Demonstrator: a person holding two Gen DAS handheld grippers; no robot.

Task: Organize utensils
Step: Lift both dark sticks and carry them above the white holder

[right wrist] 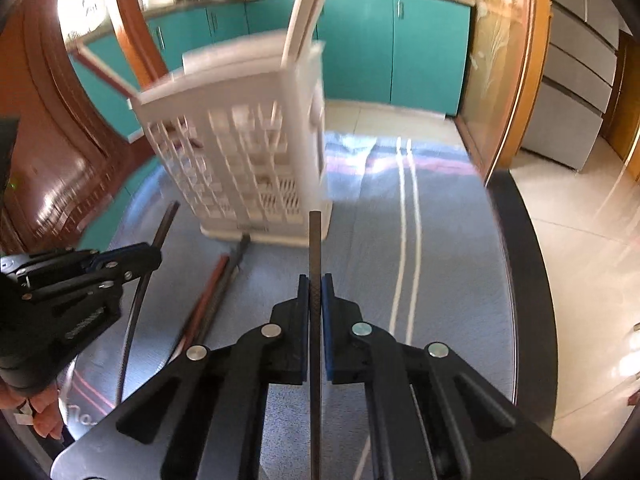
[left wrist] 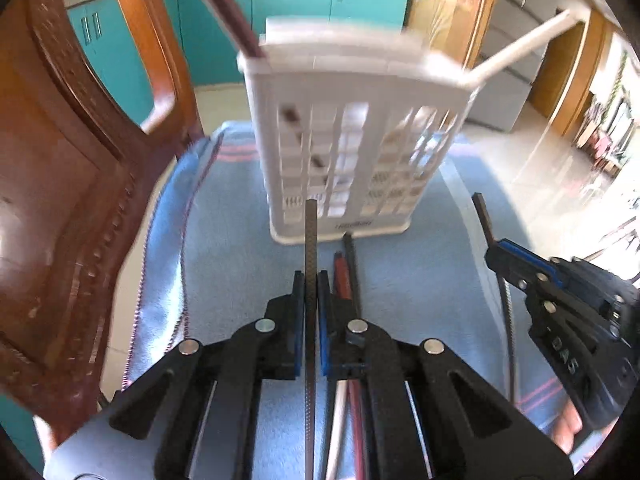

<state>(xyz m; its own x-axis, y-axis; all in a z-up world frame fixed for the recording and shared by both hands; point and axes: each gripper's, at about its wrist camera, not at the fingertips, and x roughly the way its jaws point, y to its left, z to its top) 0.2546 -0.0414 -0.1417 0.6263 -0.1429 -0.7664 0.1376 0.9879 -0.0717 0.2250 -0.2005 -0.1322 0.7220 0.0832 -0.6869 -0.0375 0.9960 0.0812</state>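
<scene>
Left gripper (left wrist: 311, 280): jaws closed tight on a dark chopstick (left wrist: 310, 236), textured like carbon weave, which runs straight out between the blue pads; its tip reaches in front of the caddy's base in the left wrist view.
Right gripper (right wrist: 315, 284): jaws likewise clamped on a second dark chopstick (right wrist: 315, 240), its tip level with the caddy's near right corner in the right wrist view.
Utensil caddy (left wrist: 352, 152): a white slotted plastic holder standing upright on the blue towel, towards the table's far edge (blurred in both views).
Inside the caddy: a dark red-brown chopstick (left wrist: 224, 4) leans out at the top left; a white utensil handle (left wrist: 520, 46) leans out at the top right. What else lies behind the slots I cannot tell.
Loose sticks: a red chopstick (left wrist: 341, 276) and a black one (left wrist: 354, 268) lie side by side on the towel, their far ends touching or just short of the caddy's base, just beside the left gripper.
Blue towel (left wrist: 420, 280): covers the table top, with pink and white stripes near its edges.
Table (right wrist: 516, 280): dark rounded rim shows on the right in the right wrist view.
Wooden chair (left wrist: 80, 160): carved back, close against the table's left side.
Hands: fingers of the person show below each gripper's body in the other's view.
</scene>
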